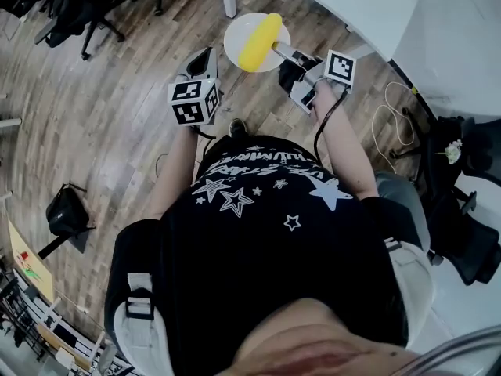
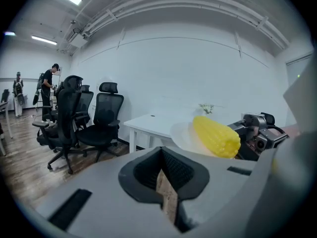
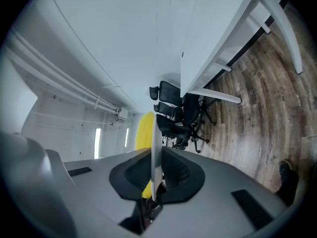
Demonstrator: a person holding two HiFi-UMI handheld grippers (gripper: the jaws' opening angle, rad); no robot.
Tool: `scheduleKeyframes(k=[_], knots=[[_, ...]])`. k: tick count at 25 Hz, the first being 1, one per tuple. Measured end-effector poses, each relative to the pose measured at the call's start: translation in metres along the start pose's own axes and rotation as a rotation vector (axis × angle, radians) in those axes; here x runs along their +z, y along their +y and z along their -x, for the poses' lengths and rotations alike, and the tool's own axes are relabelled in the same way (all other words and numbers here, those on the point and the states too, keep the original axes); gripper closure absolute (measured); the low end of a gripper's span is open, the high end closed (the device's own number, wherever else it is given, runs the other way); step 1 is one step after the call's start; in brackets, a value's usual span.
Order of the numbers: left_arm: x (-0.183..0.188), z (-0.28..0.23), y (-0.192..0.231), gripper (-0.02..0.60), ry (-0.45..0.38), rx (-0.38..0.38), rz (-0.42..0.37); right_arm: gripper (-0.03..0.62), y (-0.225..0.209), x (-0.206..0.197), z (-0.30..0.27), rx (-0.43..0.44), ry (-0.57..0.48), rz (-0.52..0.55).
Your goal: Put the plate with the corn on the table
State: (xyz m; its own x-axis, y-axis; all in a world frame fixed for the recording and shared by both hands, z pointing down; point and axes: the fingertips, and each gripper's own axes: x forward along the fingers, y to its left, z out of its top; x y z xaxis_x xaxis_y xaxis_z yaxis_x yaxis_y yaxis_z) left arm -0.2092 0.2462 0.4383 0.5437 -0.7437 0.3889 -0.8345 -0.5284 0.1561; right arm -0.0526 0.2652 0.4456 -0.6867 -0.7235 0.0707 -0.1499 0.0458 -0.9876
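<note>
Right gripper (image 3: 157, 181), lower centre: jaws clamped on a plate (image 3: 156, 148), seen edge-on as a thin white upright strip. Corn (image 3: 143, 130): yellow, just left of the plate. White table (image 3: 218, 38), upper right. Office chairs (image 3: 176, 113), centre. Wood floor (image 3: 262, 98), right. Dark shape (image 3: 288, 175), lower right, possibly a shoe.

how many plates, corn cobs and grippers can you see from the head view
plate: 1
corn cob: 1
gripper: 2 (left gripper, right gripper)
total: 4
</note>
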Motion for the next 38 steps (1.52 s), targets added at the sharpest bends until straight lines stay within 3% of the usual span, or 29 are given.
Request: scheduleKeyframes(k=[9, 20, 29, 38], knots=[[0.007, -0.017, 0.056, 0.577, 0.032, -0.043, -0.057, 0.566, 0.003, 0.012, -0.065, 0.02, -0.023, -0.011], [0.01, -0.057, 0.053, 0.577, 0.054, -0.088, -0.056, 0.565, -0.012, 0.042, -0.079, 0.003, -0.033, -0.016], [0.037, -0.119, 0.077, 0.577, 0.055, -0.058, -0.043, 0.565, -0.028, 0.115, -0.105, -0.001, -0.058, -0.013], [0.08, -0.219, 0.091, 0.577, 0.066, -0.057, -0.036, 0.565, -0.038, 0.214, -0.143, 0.018, -0.022, -0.011]])
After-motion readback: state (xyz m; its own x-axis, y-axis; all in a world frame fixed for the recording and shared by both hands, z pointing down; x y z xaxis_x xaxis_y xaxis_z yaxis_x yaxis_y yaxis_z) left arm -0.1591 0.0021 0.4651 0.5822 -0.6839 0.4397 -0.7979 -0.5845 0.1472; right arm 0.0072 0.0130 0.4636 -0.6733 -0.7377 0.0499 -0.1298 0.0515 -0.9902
